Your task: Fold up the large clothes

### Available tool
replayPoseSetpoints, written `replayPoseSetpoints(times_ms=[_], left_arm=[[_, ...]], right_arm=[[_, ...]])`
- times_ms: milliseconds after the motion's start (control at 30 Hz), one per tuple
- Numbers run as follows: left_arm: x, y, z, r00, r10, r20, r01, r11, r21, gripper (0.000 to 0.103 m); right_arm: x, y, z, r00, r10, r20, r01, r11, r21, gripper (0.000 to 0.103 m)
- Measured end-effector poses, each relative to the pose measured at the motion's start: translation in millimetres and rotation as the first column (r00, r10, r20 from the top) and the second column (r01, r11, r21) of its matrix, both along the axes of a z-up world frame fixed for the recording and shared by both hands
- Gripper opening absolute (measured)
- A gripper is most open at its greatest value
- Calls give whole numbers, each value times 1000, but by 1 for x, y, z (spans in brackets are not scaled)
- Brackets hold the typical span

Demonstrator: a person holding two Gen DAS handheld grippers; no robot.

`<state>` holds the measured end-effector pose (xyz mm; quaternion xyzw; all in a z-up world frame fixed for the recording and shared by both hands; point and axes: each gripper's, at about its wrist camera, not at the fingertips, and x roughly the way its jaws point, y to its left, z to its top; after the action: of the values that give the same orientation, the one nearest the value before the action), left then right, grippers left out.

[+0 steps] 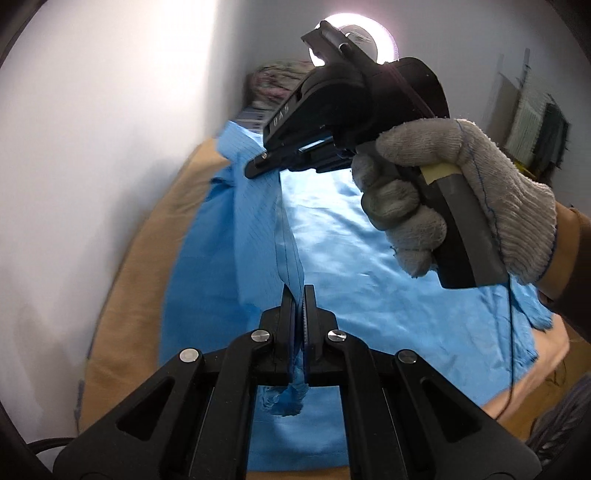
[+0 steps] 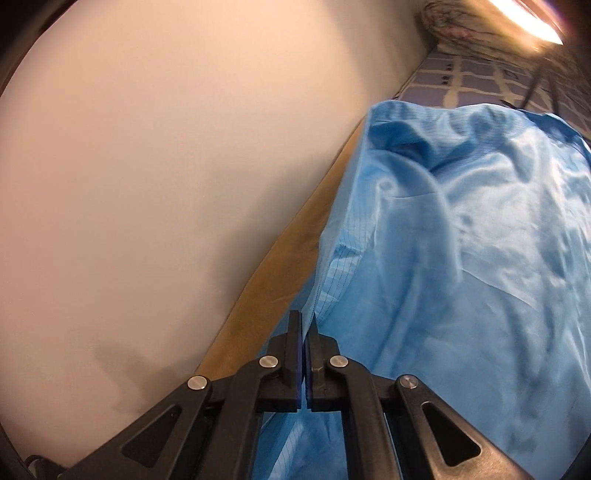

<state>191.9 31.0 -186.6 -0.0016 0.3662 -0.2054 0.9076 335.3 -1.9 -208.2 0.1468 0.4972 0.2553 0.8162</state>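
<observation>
A large light-blue garment lies spread over a tan cover. My left gripper is shut on a bunched edge of it, with cloth hanging out below the pads. From there a raised fold runs up to my right gripper, held by a gloved hand; its tips pinch the same edge further along. In the right wrist view the right gripper is shut with the garment edge drawn up between its fingers, above the tan cover.
A white wall runs close along the left side. At the far end lie a patterned pillow and checked bedding. A thin black cable hangs from the right hand. The cover's edge drops off at the lower right.
</observation>
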Motion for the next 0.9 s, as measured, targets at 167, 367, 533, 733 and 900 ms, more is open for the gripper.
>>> replayPoseSetpoints(times_ms=[167, 367, 533, 733, 900], left_arm=[[-21, -16, 10, 995, -97, -3, 97, 995, -21, 6], [-32, 0, 4, 996, -82, -45, 79, 995, -64, 37], [-11, 19, -23, 980, -44, -194, 18, 991, -134, 37], [20, 0, -69, 919, -92, -384, -4, 971, -241, 37], [35, -28, -88, 893, -111, -436, -4, 967, -254, 37]], right_arm=[[-24, -59, -1, 997, -80, -15, 81, 991, 103, 0], [-58, -136, -34, 967, -234, -101, 246, 961, 129, 0], [-70, -180, -71, 924, -314, -219, 352, 921, 164, 0], [-71, -198, -100, 902, -339, -268, 375, 922, 94, 0], [-72, -185, -105, 923, -287, -258, 307, 951, 41, 0]])
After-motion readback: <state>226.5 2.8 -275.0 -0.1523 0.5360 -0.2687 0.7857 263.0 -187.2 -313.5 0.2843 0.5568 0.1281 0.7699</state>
